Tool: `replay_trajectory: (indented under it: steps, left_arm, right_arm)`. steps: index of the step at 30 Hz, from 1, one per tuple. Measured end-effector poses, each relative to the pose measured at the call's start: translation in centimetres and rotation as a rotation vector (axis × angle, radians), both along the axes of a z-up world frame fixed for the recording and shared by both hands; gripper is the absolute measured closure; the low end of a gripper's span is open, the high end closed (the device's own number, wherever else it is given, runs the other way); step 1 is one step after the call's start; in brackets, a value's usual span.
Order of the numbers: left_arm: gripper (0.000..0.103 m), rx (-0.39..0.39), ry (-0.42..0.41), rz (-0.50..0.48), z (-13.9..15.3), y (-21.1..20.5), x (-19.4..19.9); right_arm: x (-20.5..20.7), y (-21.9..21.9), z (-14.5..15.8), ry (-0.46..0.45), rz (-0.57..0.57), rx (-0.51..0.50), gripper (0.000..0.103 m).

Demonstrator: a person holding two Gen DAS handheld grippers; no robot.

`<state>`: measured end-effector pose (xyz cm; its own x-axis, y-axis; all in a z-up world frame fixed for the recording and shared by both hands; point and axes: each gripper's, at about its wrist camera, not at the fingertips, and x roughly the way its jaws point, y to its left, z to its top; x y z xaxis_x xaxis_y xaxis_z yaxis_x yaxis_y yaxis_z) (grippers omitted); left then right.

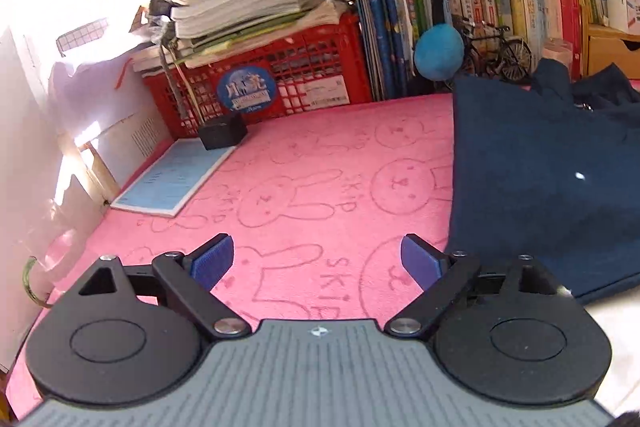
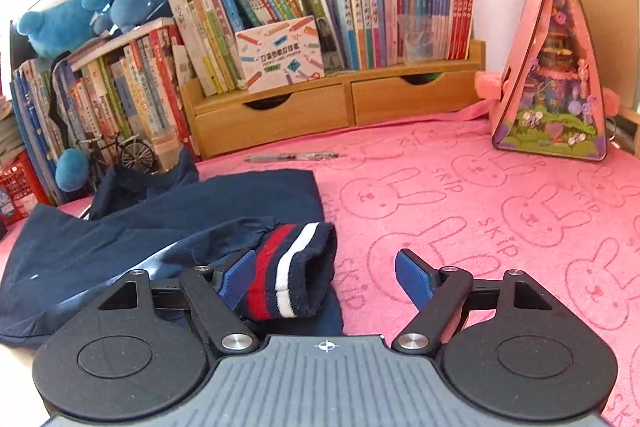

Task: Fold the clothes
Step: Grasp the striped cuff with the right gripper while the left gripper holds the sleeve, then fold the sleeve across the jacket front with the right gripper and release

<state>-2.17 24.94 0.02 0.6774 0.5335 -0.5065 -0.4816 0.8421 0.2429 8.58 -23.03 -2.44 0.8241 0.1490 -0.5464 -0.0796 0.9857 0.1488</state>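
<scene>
jacket [image 2: 160,223] navy, smooth | cuff [image 2: 292,267] ribbed, striped | towel [image 2: 480,211] pink terry

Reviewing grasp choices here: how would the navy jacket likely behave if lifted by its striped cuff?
Probably floppy: the navy jacket lies creased and rumpled on the pink towel, so it should drape and trail. The ribbed striped cuff looks thicker, likely giving the open right gripper a firmer, less slippery hold.

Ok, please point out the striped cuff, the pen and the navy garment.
striped cuff [image 2: 296,273]: right wrist view, on its red and white stripes.
pen [image 2: 294,157]: right wrist view, middle of its barrel.
navy garment [image 1: 536,171]: left wrist view, on its flat body panel.
</scene>
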Motion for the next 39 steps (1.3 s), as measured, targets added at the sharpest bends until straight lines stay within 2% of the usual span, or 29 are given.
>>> replay_trajectory:
  steps: [4, 6, 7, 9, 12, 15, 17, 19, 20, 22, 25, 27, 29, 30, 31, 33, 36, 39]
  left_arm:
    - [0.005, -0.063, -0.05, -0.287, 2.5, -3.5, 3.5]
    - [0.005, -0.097, -0.072, -0.437, 3.7, -5.3, 5.3]
    - [0.005, -0.129, -0.074, -0.506, 3.5, -6.3, 6.6]
    - [0.004, -0.201, -0.054, -0.647, 2.0, -8.6, 9.7]
    - [0.005, -0.176, 0.048, -0.594, -1.0, -10.5, 14.1]
    - [0.006, -0.095, 0.154, -0.419, -4.1, -9.2, 16.9]
    - [0.002, -0.053, 0.166, -0.321, -5.4, -6.6, 17.3]
    - [0.0, -0.127, 0.142, -0.271, -5.6, -3.7, 16.8]
    - [0.0, -0.177, 0.135, -0.249, -5.6, -2.4, 16.4]
    - [0.0, -0.156, 0.123, -0.224, -5.6, -1.4, 15.5]
    - [0.0, -0.117, 0.118, -0.197, -5.5, -0.6, 14.7]
    - [0.0, -0.129, 0.12, -0.188, -5.3, -0.2, 14.5]
    - [0.0, -0.138, 0.127, -0.171, -4.9, 0.0, 14.4]
    - [0.0, -0.143, 0.129, -0.167, -4.5, 0.0, 14.1]
    - [0.004, -0.142, 0.119, -0.184, -4.0, -0.1, 13.5]
    - [0.006, -0.139, 0.086, -0.256, -2.9, -1.0, 11.9]
    - [0.005, -0.143, 0.056, -0.383, -1.2, -3.6, 9.5]
    - [0.003, -0.079, 0.092, -0.44, -1.2, -5.8, 8.5]
  right_arm:
    - [2.5, 1.2, -1.5, 0.092, 0.054, 0.039, 0.026]
    - [3.8, 1.8, -2.3, 0.138, 0.082, 0.059, 0.032]
    - [4.4, 2.1, -2.7, 0.161, 0.095, 0.068, 0.041]
    - [4.9, 2.6, -3.0, 0.162, 0.109, 0.058, 0.048]
    - [5.6, 3.8, -2.8, 0.127, 0.163, 0.012, 0.059]
    - [7.4, 5.0, -2.0, 0.087, 0.221, 0.007, 0.062]
    - [8.3, 5.4, -1.5, 0.051, 0.265, 0.056, 0.066]
    - [9.0, 5.4, -0.8, -0.013, 0.351, 0.162, 0.068]
    - [9.0, 5.3, -0.6, -0.029, 0.358, 0.181, 0.068]
    - [9.2, 5.5, -0.3, -0.032, 0.325, 0.134, 0.068]
    - [10.0, 5.1, -1.9, 0.066, 0.278, 0.012, 0.067]
    - [10.0, 3.8, -3.4, 0.122, 0.244, -0.04, 0.062]
    - [9.7, 1.6, -3.8, 0.123, 0.17, -0.05, 0.051]
    - [9.4, 0.4, -3.8, 0.121, 0.127, -0.045, 0.05]
    - [9.2, -0.7, -3.8, 0.12, 0.084, -0.04, 0.049]
    - [8.1, -1.1, -2.6, 0.056, 0.099, -0.004, 0.049]
    - [6.6, 3.1, -0.7, -0.013, 0.263, -0.018, 0.049]
    - [5.2, 10.2, -0.3, -0.027, 0.484, -0.057, 0.049]
